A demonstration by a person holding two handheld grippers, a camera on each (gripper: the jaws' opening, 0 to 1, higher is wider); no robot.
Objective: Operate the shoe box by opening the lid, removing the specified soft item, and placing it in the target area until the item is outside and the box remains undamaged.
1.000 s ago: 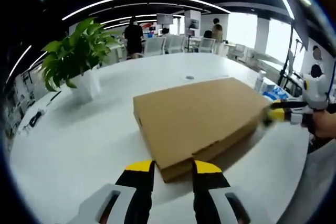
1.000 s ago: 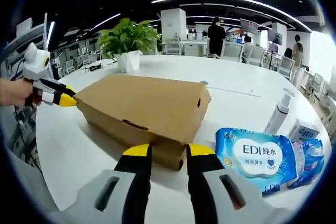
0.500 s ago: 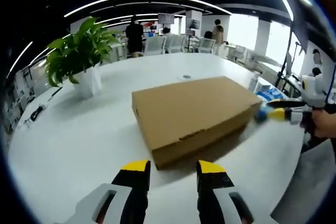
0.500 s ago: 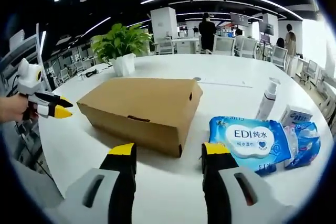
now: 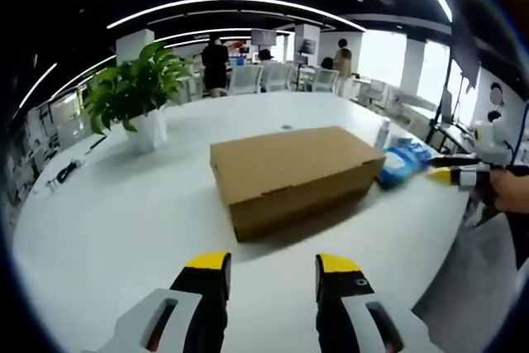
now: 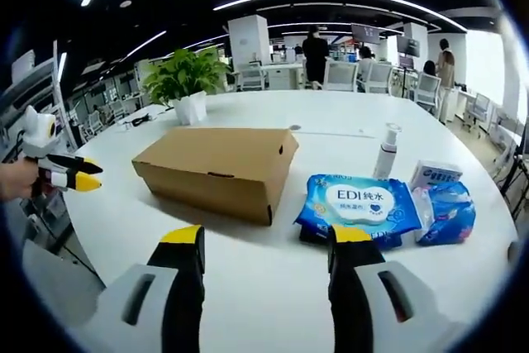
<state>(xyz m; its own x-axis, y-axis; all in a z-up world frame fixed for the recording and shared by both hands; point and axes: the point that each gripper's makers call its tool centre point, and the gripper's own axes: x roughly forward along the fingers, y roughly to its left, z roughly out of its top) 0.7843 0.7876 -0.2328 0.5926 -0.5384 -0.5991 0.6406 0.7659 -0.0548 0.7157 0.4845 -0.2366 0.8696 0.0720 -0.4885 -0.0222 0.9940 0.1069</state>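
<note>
Opening the lid is the step in hand, judging by the shoe box point(image 6: 216, 165) sitting closed on the white table point(image 6: 273, 287), its lid down flat all round. The left gripper point(image 5: 271, 264) hangs short of the box's near end w/ its yellow-tipped jaws apart and nothing between them; the right gripper point(image 6: 267, 237) is likewise short of the box's long side, jaws wide apart, empty. In the right gripper view the left one comes in from the left edge, well clear of the box.

To do it well — bring one gripper in low to steady the base, and w/ the other catch the lid's front lip near the small slot on the box's long side, then lift gently upward so the cardboard hinges rather than tears. Avoid pinching the wall hard; it looks thin.

The soft item isn't visible — presumably inside the box.

Writing: the blue wipes pack point(image 6: 361, 207) just beside the box, on its right in the right gripper view, reads "EDI" w/ Chinese characters. Beyond the box, a potted plant point(image 6: 183, 82).
</note>
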